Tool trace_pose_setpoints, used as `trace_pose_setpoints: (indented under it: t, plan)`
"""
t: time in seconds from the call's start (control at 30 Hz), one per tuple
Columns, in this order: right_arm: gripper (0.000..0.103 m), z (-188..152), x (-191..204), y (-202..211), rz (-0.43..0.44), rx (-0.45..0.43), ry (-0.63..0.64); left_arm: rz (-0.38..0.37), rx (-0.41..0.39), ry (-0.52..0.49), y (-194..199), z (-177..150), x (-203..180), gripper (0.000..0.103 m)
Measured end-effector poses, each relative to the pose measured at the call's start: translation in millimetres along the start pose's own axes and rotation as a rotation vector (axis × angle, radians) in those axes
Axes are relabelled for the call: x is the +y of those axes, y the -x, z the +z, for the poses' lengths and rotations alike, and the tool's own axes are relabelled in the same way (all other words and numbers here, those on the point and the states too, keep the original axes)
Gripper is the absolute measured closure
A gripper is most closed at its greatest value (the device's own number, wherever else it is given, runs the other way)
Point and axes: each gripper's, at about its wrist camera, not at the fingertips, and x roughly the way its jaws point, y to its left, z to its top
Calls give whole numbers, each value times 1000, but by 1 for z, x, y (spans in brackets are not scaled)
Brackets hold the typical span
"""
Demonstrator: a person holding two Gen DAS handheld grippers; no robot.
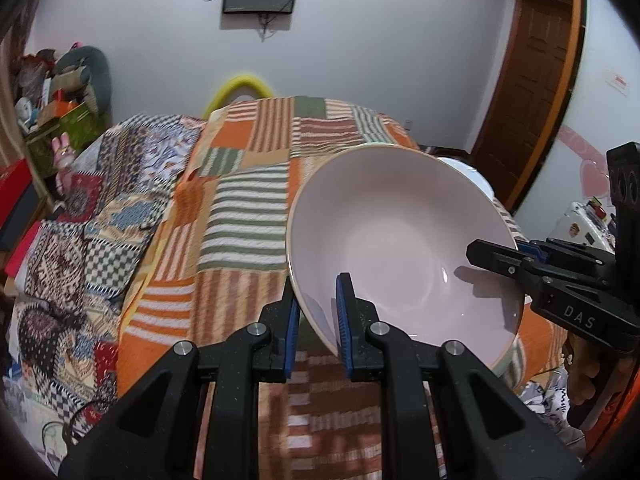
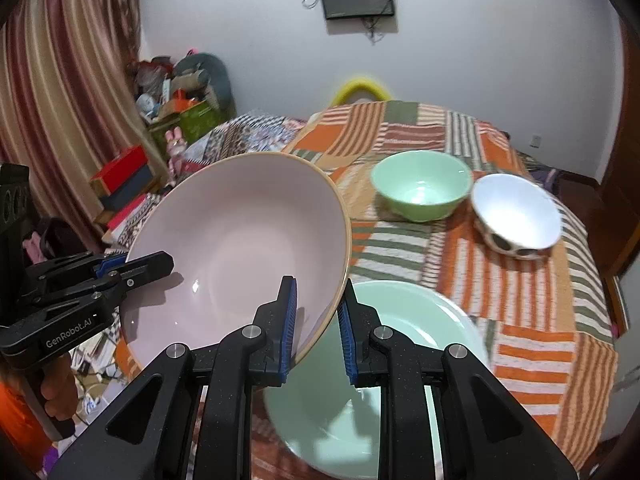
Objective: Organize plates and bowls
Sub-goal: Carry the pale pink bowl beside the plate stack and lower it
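Pink bowl [image 1: 400,240], the largest dish in view, is held tilted above the patchwork blanket [image 1: 240,208] covering the bed, with both claws clamped on its rim from opposite sides. Seen from the left wrist, the left claw [image 1: 318,316] is nearly closed, its blue pads pinching the rim at about 7 o'clock of the bowl, one finger outside the wall and one inside, while the right claw [image 1: 496,258] bites the rim at about 3 o'clock. Seen from the right wrist, the right claw grips the bowl's edge at roughly 5 o'clock and the left claw holds it at 9 o'clock. Beneath the raised bowl, at 6 o'clock in the right wrist view, a pale green plate [image 2: 416,320] lies flat on the blanket, partly hidden by the bowl and the claw. Farther up the bed, at about 1 o'clock from the plate, a smaller green bowl [image 2: 420,190] stands upright, and just beside it, at its 4 o'clock, a white bowl [image 2: 516,214] with dark spots on its outside leans tilted.
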Motion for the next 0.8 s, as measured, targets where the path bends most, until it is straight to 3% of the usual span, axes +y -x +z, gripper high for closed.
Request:
trace_pose_setpoints:
  t: [0.5,0.8]
  plan:
    - [85,-10,40,-76,56,168,99,72,122,132,-44,-44,67,86]
    - [85,-24,50,-113,60,272,148,88,189,171,-71,-63,86,86]
